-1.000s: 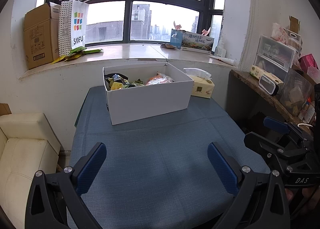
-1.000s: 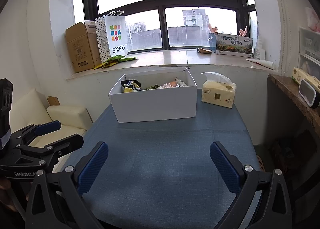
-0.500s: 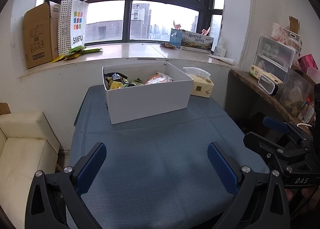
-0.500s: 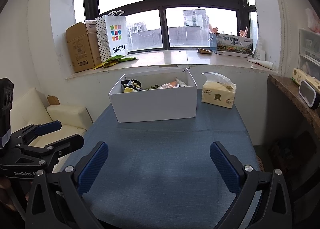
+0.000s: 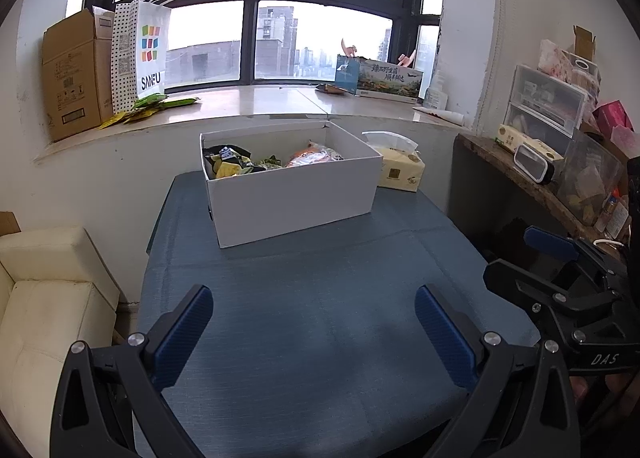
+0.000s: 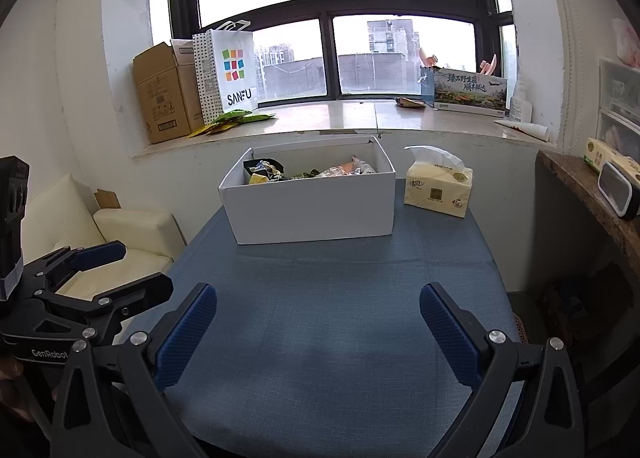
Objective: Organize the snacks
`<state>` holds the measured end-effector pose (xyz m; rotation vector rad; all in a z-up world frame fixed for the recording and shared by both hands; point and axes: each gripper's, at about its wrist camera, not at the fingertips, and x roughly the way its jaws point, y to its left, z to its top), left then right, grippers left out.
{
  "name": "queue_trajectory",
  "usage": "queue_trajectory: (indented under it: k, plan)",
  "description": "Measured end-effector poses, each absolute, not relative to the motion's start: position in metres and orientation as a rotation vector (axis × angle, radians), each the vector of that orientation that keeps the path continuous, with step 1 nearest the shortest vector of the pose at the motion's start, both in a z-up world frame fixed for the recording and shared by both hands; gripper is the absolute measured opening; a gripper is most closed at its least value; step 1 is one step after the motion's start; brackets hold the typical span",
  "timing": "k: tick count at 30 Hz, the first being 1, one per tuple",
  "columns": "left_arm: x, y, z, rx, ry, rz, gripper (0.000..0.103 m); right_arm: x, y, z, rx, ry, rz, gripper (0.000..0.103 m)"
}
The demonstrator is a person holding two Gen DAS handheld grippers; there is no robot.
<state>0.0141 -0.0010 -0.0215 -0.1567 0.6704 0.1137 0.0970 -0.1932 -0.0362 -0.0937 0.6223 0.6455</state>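
A white box (image 5: 296, 201) stands at the far side of the blue table (image 5: 312, 330); it also shows in the right wrist view (image 6: 316, 209). Several snack packets (image 5: 240, 165) lie inside it, black and yellow at the left, orange (image 5: 312, 153) at the right. My left gripper (image 5: 312, 322) is open and empty over the near table. My right gripper (image 6: 318, 322) is open and empty, likewise well short of the box. Each gripper shows at the edge of the other's view, the right (image 5: 556, 270) and the left (image 6: 96, 274).
A yellow tissue pack (image 6: 438, 189) sits right of the box. The windowsill holds a cardboard box (image 6: 164, 93), a SANFU bag (image 6: 232, 69) and green packets (image 6: 236, 119). A cream sofa (image 5: 44, 298) stands left of the table, a cluttered shelf (image 5: 560, 161) right.
Both views have shifted very slightly; the box sits a touch lower and nearer in frame. Both grippers stay open.
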Motion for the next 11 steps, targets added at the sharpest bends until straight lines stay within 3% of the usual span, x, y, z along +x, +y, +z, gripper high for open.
queue_trajectory:
  k: [11]
  plan:
    - [0.0111,0.0001,-0.0197,-0.163,0.655,0.098,0.103,0.0971,-0.1936,-0.0363,-0.094,0.625,0.647,0.103]
